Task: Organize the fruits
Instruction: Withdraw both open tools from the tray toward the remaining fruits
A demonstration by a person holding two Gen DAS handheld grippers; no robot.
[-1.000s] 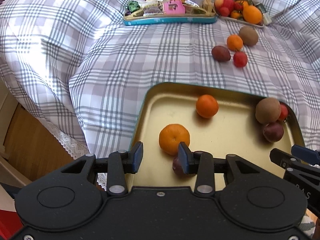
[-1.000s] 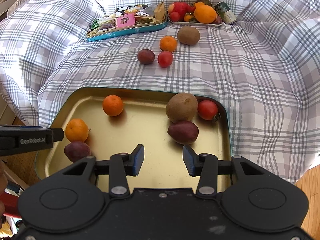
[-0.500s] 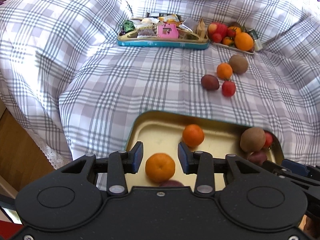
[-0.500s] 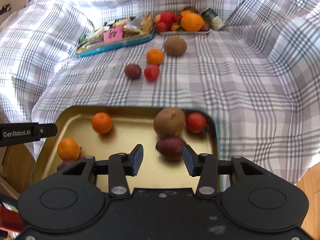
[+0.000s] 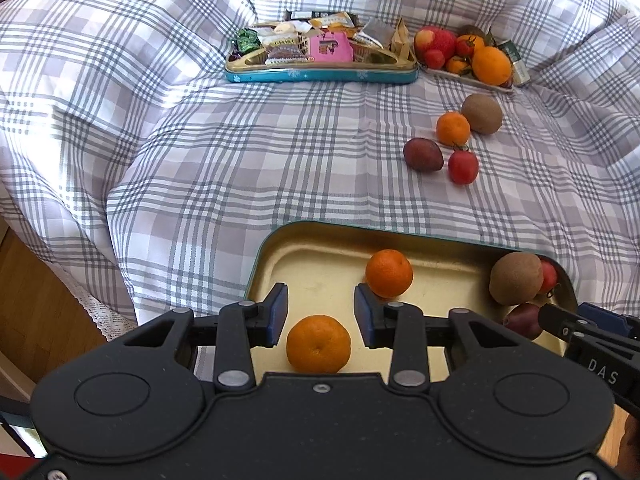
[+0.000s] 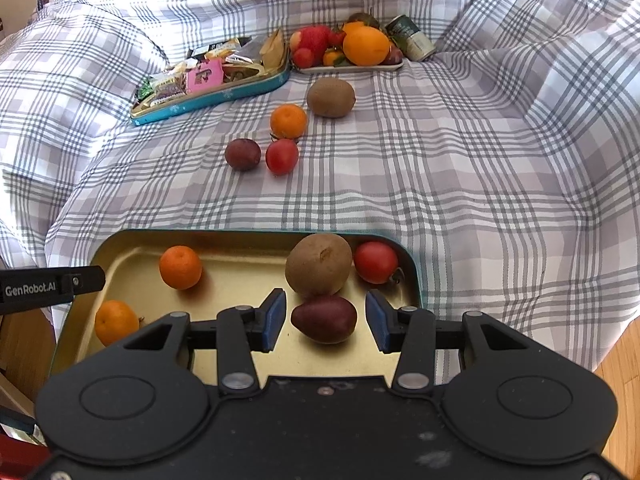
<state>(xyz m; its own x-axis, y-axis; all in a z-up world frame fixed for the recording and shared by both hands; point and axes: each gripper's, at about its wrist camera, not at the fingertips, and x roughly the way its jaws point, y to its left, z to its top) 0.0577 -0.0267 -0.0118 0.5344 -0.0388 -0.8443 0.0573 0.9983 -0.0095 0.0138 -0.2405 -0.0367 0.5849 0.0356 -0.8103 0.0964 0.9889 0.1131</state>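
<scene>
A gold tray with a teal rim (image 5: 360, 227) (image 6: 240, 233) lies on the checked bed cover. My left gripper (image 5: 320, 314) hangs over its near left corner. Its jaws are closing around a mandarin (image 5: 319, 344) that rests on the tray, and a gap still shows at the right pad. My right gripper (image 6: 326, 320) stands open with a dark red fruit (image 6: 324, 319) between its fingers, apart from both pads. Also in the tray are a second mandarin (image 6: 181, 267), a kiwi (image 6: 319, 264) and a tomato (image 6: 376, 262).
On the cover beyond the tray lie a mandarin (image 6: 288, 121), a kiwi (image 6: 331, 97), a dark fruit (image 6: 243, 154) and a tomato (image 6: 282, 156). Farther back stand a snack tin (image 5: 320, 74), a plate of fruit (image 6: 352, 66) and a can (image 6: 412, 42). Wooden floor shows on both sides.
The left gripper's jaws have narrowed and the near mandarin now sits between them. In the right wrist view the dark red fruit has come between the fingers; their gap is unchanged.
</scene>
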